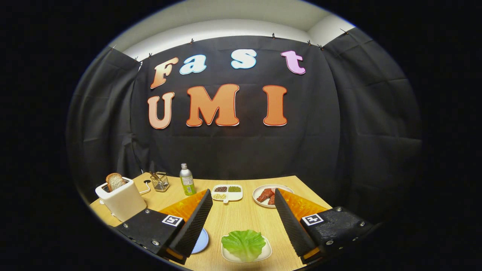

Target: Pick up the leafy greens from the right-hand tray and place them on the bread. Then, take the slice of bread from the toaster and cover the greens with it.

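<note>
Lying on a white tray point(263, 254) between the fingers of the wide-open tool point(241, 201), the leafy greens point(243, 243) touch neither finger. A bread slice point(115, 181) stands in the toaster point(121, 199) beyond the left finger, which partly hides a blue plate point(202, 241) on the tabletop point(241, 218).

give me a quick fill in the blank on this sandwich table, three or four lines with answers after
1. The tongs are ____, holding nothing.
2. The leafy greens lie on a white tray ____ the two fingers.
3. A slice of bread sticks up out of the white ____.
4. The plate of red meat sits beside a divided dish, and a ____ stands on that dish's other side.

Missing words: open; between; toaster; bottle
</note>
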